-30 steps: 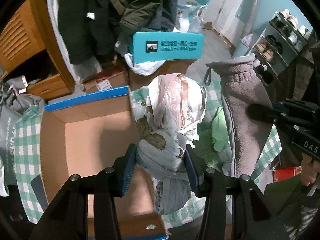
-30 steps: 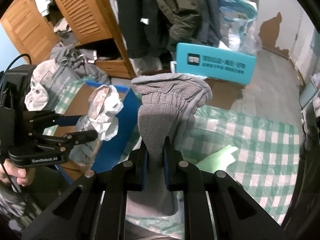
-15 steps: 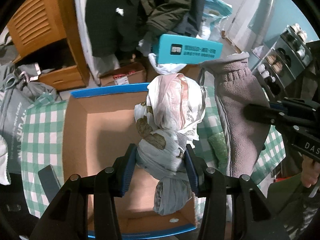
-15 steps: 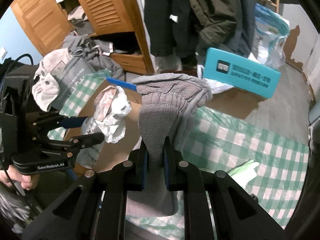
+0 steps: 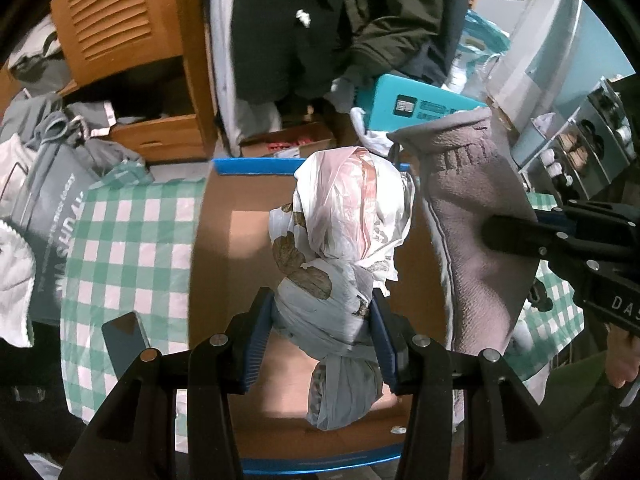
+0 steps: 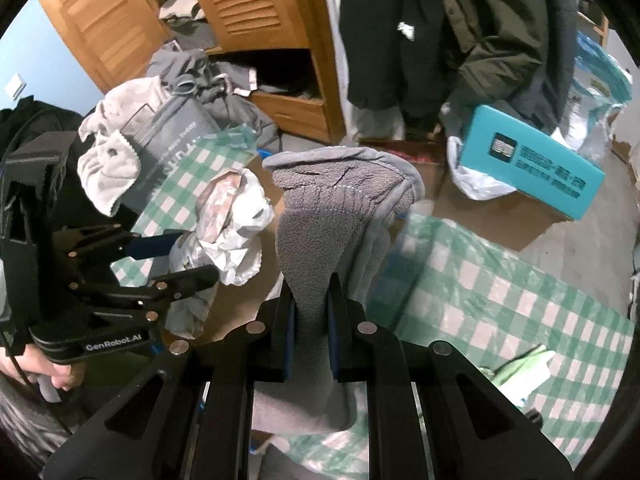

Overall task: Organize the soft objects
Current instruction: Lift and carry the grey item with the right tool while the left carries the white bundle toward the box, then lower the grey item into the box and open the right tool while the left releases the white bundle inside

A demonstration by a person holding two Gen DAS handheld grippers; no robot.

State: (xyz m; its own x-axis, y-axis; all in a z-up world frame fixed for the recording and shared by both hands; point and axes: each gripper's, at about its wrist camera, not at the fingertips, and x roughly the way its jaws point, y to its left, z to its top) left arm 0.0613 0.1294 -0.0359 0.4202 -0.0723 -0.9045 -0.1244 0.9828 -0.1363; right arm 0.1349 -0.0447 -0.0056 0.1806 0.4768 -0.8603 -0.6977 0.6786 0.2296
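My left gripper is shut on a knotted white plastic bag bundle and holds it above the open cardboard box with blue edges. My right gripper is shut on a grey fleece cloth that stands up from the jaws. In the left wrist view the fleece cloth hangs over the box's right side, pinched by the right gripper. In the right wrist view the left gripper holds the bag bundle just left of the cloth.
A green and white checked cloth covers the table under the box. A dark phone lies left of the box. A grey bag stands at the far left. A teal carton, hanging coats and a wooden wardrobe stand behind. A pale green item lies at right.
Both grippers have moved left with their loads. The bag bundle now hangs over the middle of the box, and the fleece cloth has come over the box's right side.
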